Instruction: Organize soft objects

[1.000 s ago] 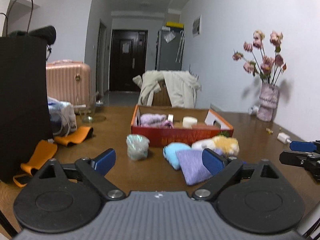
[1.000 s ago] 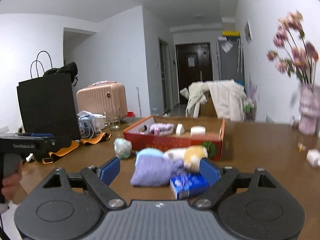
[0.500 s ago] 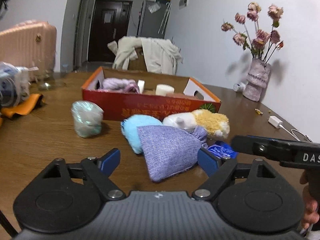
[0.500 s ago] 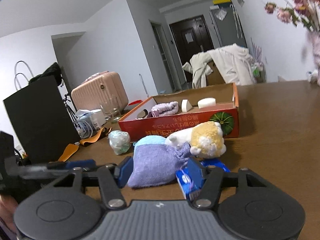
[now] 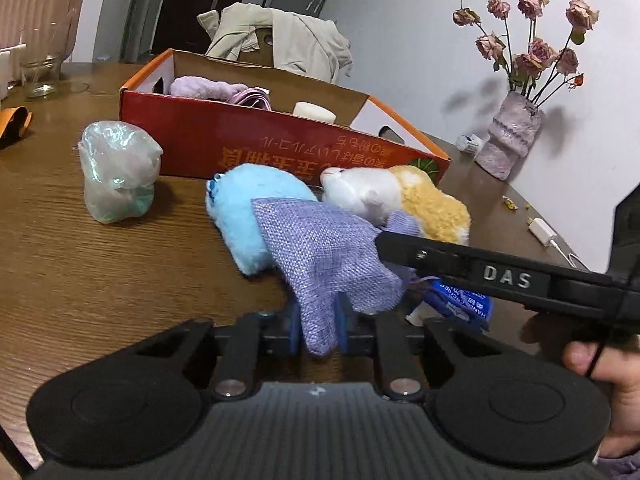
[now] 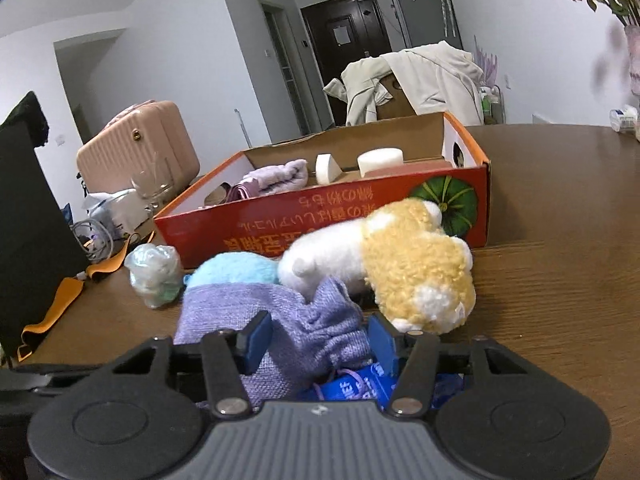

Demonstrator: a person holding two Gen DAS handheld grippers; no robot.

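A purple cloth pouch [image 5: 328,248] lies on the brown table in front of a red cardboard box [image 5: 240,140]. My left gripper [image 5: 318,328] is closing, and its blue pads pinch the pouch's near corner. My right gripper [image 6: 318,338] is also closing, with the gathered neck of the pouch [image 6: 304,320] filling the gap between its pads. One of its black fingers [image 5: 460,264] crosses over the pouch. A light blue plush [image 5: 248,208] and a white and yellow plush [image 5: 400,200] touch the pouch's far side. A blue tissue pack [image 6: 352,390] lies partly under it.
A plastic-wrapped bundle [image 5: 116,176] stands left of the plushes. The box holds a lilac cloth and white sponges. A vase of dried flowers [image 5: 508,140] and a white charger [image 5: 542,232] are on the right. A black bag [image 6: 32,240], orange band [image 6: 60,292] and glass [image 5: 40,76] are on the left.
Both grippers came forward and down to the purple pouch. The left jaws went from wide to pinching its corner. The right jaws narrowed around its neck.
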